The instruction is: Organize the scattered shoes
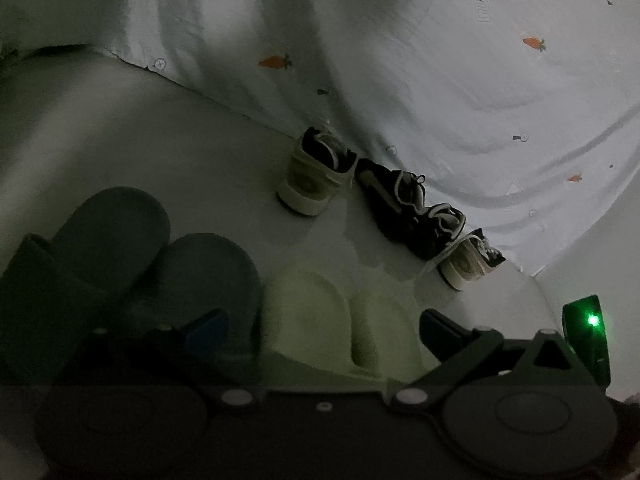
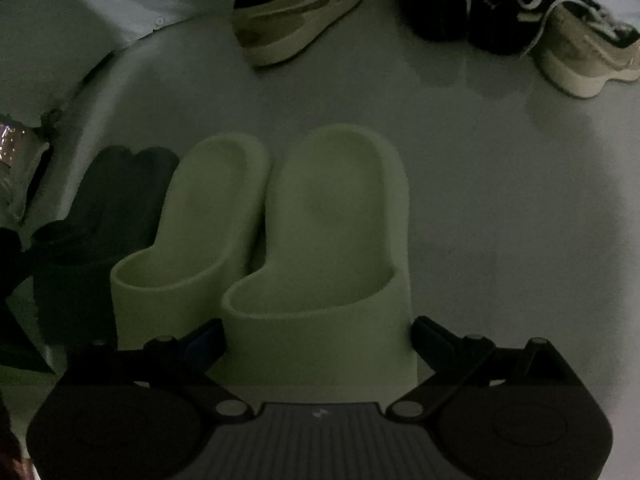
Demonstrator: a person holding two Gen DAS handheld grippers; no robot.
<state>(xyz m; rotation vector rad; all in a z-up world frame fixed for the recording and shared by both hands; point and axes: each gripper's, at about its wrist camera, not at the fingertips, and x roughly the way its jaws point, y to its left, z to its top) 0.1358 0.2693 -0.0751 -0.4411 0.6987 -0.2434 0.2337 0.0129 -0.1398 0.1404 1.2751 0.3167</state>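
The light is dim. Two pale green slides (image 2: 224, 216) (image 2: 336, 232) lie side by side on the floor, heels away from me. My right gripper (image 2: 318, 334) is open, and its fingers straddle the strap end of the right-hand slide. In the left wrist view the same pale slides (image 1: 308, 312) lie just ahead of my open left gripper (image 1: 324, 330), which holds nothing. Two dark slides (image 1: 100, 240) (image 1: 208, 276) rest to their left. Farther off, sneakers stand in a loose row: a beige one (image 1: 312, 176), two black ones (image 1: 392, 192) and another beige one (image 1: 472, 264).
A pale bed sheet with small carrot prints (image 1: 440, 80) hangs down behind the sneakers. A green-lit device (image 1: 588, 332) shows at the right edge. A crumpled shiny object (image 2: 16, 160) lies at the far left. Bare grey floor (image 2: 500, 200) stretches to the right of the slides.
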